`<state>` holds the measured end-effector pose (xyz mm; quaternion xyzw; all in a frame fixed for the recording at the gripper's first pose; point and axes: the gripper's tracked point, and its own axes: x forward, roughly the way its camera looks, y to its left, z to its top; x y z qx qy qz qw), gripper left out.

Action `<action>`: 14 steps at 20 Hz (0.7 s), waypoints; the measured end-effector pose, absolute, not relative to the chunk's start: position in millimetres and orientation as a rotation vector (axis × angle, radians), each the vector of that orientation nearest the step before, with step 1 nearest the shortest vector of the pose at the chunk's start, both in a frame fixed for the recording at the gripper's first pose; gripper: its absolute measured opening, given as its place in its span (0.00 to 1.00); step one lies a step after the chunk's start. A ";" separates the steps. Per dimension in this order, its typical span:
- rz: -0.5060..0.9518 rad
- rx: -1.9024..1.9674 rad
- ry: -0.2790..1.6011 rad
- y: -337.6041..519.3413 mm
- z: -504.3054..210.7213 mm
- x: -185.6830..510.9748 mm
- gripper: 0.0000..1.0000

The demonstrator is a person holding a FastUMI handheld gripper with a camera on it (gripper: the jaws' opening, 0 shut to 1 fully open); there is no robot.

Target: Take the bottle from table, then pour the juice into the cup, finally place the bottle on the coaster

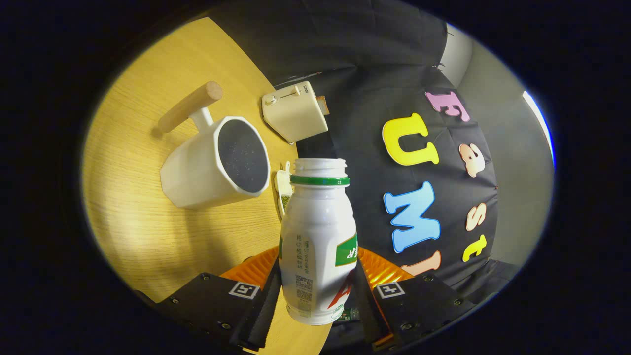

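We see the tongs clamped on the white bottle, both fingers pressing its lower body. Its uncapped mouth points away from the fingers, held above the counter, with the white cup beyond and alongside it.

Warm, sharp light; soft shadows on table; fisheye-bent edges.

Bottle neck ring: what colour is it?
Green, on the white bottle held between the jaws; ring clearest in the gripper view.
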<state>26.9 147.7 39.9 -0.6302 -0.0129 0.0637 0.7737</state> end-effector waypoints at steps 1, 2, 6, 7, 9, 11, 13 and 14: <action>0.139 -1.375 -0.029 148.6 39.3 28.0 0.71; 0.139 -1.387 -0.030 150.0 39.6 27.7 0.71; 0.135 -1.429 -0.032 151.2 41.5 28.1 0.71; 0.133 -1.441 -0.033 152.1 41.5 29.4 0.71; 0.131 -1.463 -0.030 152.4 41.7 29.9 0.71; 0.129 -1.479 -0.027 151.7 41.5 30.9 0.71; 0.122 -1.502 -0.027 151.5 43.0 31.1 0.71; 0.121 -1.515 -0.028 151.4 44.0 30.8 0.71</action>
